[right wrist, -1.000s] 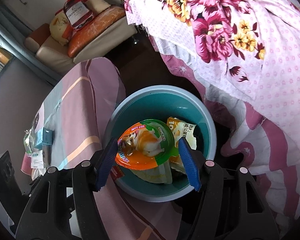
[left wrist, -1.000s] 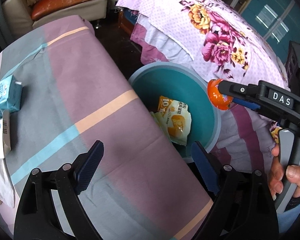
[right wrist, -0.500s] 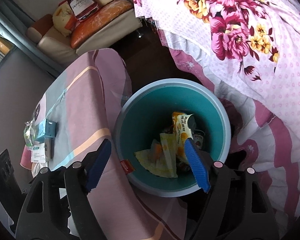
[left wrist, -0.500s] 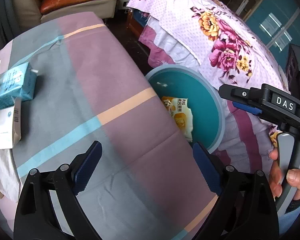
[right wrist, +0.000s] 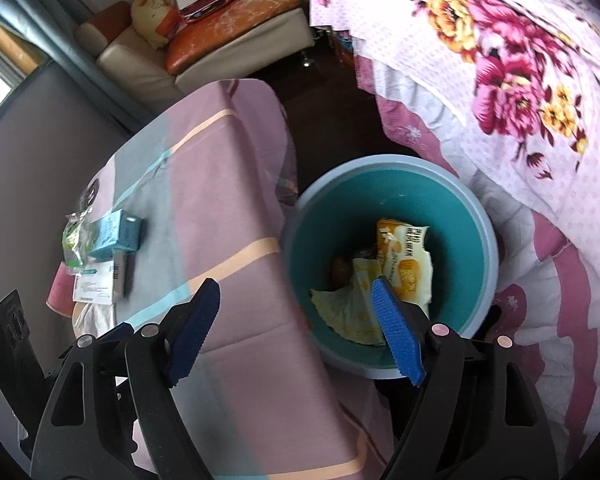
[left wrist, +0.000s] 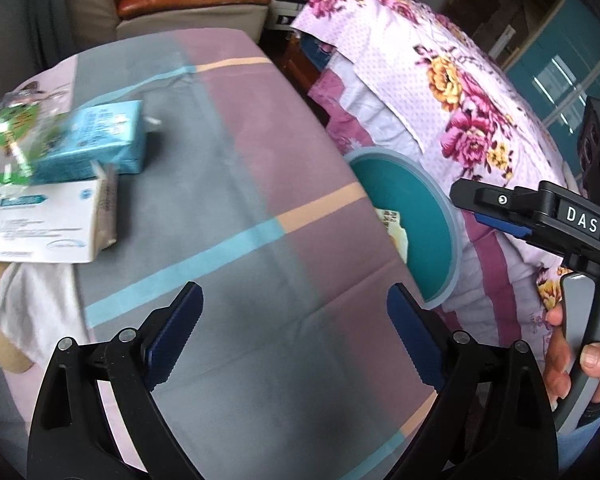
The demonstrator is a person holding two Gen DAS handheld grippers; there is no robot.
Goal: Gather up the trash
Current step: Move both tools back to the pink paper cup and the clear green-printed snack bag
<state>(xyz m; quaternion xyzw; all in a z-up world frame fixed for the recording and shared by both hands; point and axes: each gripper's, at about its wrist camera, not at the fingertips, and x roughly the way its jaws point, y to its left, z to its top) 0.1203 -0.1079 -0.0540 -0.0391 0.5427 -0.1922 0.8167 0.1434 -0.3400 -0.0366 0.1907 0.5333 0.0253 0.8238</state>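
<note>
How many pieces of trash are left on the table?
3, clustered at the table's far left: a blue carton, a white box in front of it, and a clear green-printed wrapper beside the carton. More may lie hidden beneath them.

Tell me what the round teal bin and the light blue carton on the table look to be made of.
Round teal bin: apparently moulded plastic, going by its smooth, matte, evenly coloured wall and paler rim. Light blue carton: seemingly printed coated paperboard, with sharp folded edges and flat faces; blur hides its sheen.
</note>
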